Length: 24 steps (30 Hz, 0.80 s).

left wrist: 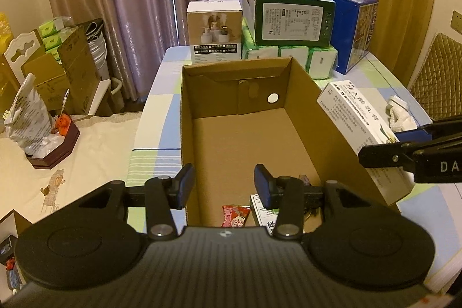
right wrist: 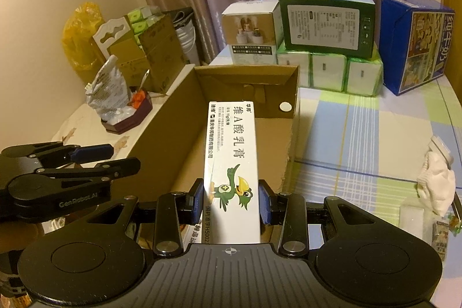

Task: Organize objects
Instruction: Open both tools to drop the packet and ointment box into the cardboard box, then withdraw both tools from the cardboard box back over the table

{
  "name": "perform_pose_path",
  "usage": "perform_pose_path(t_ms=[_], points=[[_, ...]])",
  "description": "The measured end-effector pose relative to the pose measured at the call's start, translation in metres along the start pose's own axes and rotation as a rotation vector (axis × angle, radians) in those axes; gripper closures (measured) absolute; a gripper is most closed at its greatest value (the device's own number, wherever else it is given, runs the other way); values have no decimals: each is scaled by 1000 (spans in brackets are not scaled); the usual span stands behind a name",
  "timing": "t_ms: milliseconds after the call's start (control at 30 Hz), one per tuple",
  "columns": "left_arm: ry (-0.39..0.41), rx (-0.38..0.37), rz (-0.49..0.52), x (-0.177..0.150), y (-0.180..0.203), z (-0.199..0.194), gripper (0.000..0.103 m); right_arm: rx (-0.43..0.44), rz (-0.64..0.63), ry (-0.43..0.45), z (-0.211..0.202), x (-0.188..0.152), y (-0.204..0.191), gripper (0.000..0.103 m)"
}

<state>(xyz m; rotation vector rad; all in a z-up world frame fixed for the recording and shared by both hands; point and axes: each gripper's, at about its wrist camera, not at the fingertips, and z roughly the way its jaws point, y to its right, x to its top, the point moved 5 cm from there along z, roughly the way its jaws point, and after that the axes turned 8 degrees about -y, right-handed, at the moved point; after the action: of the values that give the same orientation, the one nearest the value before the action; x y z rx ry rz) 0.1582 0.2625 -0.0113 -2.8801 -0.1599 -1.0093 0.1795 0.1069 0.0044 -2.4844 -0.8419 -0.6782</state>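
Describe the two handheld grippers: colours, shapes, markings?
Both match. The left gripper and right gripper have matte black bodies with ribbed centres, a round disc on each side, black linkage arms on silver pivots, and blue pads on the jaws. A small crosshair mark sits mid-body. Seen side-on from the right wrist, the left one reads "GenRobot.AI". No cables or sleeves visible.

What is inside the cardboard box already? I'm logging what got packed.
Inside the cardboard box, at its near end: a red packet and a white printed box. The left gripper hides anything nearer. The far floor is bare.

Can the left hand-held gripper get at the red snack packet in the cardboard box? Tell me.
Probably yes: the left hand-held gripper is open and empty above the red snack packet, and the cardboard box has no lid.
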Motion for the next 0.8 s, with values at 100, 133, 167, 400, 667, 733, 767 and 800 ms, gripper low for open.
perform_pose_path(t_ms=[100, 133, 167, 400, 667, 733, 767, 800], points=[[3, 2, -7, -1, -2, -2, 63, 1, 1, 3, 0, 2, -1, 68], [3, 2, -9, -1, -2, -2, 63, 2, 4, 5, 0, 3, -1, 68], [3, 2, -11, -1, -3, -2, 63, 7, 13, 9, 1, 4, -1, 68], [2, 6, -25, -6, -7, -4, 61, 60, 82, 62, -1, 10, 9, 31], [5, -4, -45, -18, -4, -12, 58, 43, 103, 58, -12, -9, 19, 31], [4, -9, -52, -21, -2, -15, 57, 35, 107, 63, -18, -15, 21, 30], [5, -11, -56, -22, -1, -17, 56, 31, 106, 63, -22, -18, 22, 29], [6, -12, -57, -23, 0, -19, 56, 25, 104, 63, -25, -21, 22, 29]])
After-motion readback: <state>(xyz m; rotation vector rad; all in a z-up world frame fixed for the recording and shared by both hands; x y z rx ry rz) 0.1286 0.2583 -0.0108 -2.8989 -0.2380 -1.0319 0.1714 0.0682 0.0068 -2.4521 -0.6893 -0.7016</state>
